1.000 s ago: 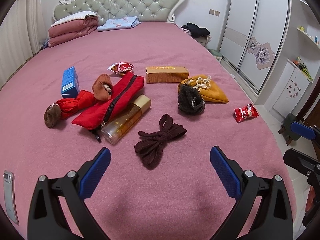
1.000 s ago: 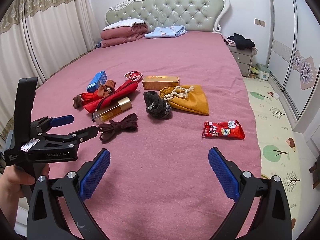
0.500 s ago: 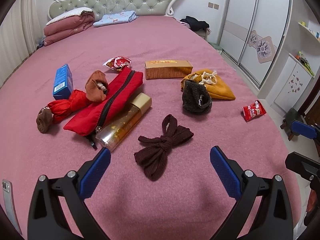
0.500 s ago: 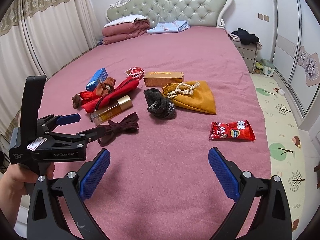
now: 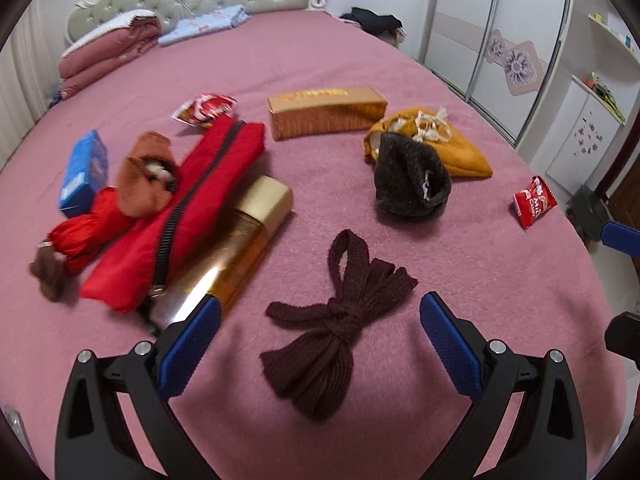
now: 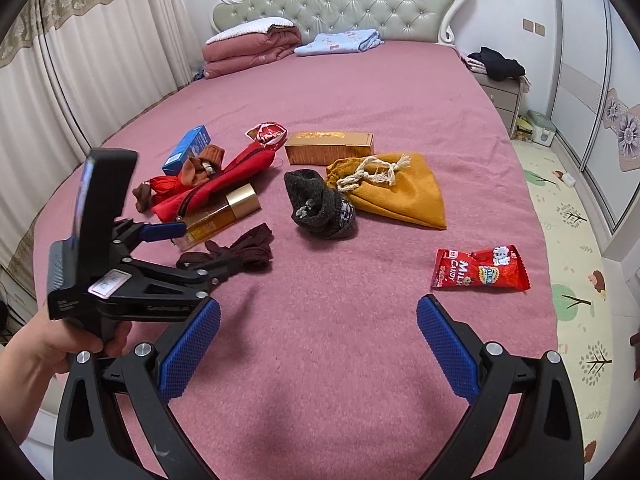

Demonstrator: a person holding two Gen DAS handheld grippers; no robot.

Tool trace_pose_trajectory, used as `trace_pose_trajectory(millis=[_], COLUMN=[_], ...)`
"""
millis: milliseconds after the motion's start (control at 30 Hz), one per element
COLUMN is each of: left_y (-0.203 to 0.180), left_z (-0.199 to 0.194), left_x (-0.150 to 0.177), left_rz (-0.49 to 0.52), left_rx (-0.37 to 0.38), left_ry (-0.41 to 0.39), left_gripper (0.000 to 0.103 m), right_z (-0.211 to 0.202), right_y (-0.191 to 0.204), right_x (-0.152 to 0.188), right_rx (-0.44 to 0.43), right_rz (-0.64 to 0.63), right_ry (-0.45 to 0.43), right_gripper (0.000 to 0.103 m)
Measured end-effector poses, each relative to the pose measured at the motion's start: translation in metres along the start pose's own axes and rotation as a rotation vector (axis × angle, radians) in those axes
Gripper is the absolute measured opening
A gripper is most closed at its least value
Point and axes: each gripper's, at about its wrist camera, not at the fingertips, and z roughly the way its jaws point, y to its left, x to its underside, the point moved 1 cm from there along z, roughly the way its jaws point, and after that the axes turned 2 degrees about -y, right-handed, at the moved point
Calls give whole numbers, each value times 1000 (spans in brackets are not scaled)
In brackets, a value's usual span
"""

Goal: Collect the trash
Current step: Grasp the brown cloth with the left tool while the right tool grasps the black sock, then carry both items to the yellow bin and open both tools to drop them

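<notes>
A red candy wrapper lies on the pink bed at the right, just beyond my right gripper, which is open and empty; it also shows in the left wrist view. A second red wrapper lies farther back beside the red pouch; it shows in the right wrist view too. My left gripper is open and empty, low over a dark maroon knotted cloth. In the right wrist view the left gripper sits at that cloth.
A gold-capped bottle, blue box, brown box, yellow drawstring bag, dark sock and brown socks lie on the bed. Folded quilts sit at the headboard. The bed edge and floor mat are to the right.
Both grippers have moved forward over the bed. The left one has closed in on the maroon cloth; the right one has come nearer the red candy wrapper. Both stayed open.
</notes>
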Motion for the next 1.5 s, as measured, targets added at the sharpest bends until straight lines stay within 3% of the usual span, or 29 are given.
trace_pose_trajectory(millis=[67, 100, 200, 267, 333, 433, 600, 800, 867, 933, 1033, 1300, 1500], left_y=[-2, -4, -7, -4, 3, 20, 34, 42, 41, 40, 39, 2, -60], left_z=[9, 14, 22, 21, 19, 12, -4, -22, -25, -27, -30, -47, -51], left_x=[0, 1, 5, 6, 6, 7, 10, 5, 4, 3, 4, -4, -11], left_rz=[11, 16, 32, 18, -11, -99, -167, -229, -238, -243, -253, -216, -140], left_rx=[30, 42, 33, 33, 28, 79, 97, 129, 132, 139, 149, 202, 286], left_ry=[20, 33, 44, 34, 31, 20, -27, -82, -84, -86, -90, -105, -100], left_gripper=[86, 73, 61, 47, 25, 24, 24, 24, 24, 24, 24, 24, 24], right_z=[4, 6, 13, 18, 24, 34, 59, 98, 107, 115, 104, 33, -31], right_y=[-1, -1, -1, -2, -2, -2, 1, 6, 6, 4, -1, -22, -66], right_x=[-2, -3, -7, -10, -14, -24, -48, -66, -66, -64, -60, -43, -18], right_rx=[1, 2, 0, -2, -9, -17, -33, -18, -15, -32, -61, -117, -72], right_rz=[-2, -4, -14, -16, -13, -15, -13, -20, -19, -8, 13, 41, 95], right_ry=[4, 5, 9, 8, 7, 2, -8, 39, 57, 93, 77, -6, -63], right_gripper=[95, 95, 95, 95, 95, 95, 93, 74, 61, 26, 16, 14, 14])
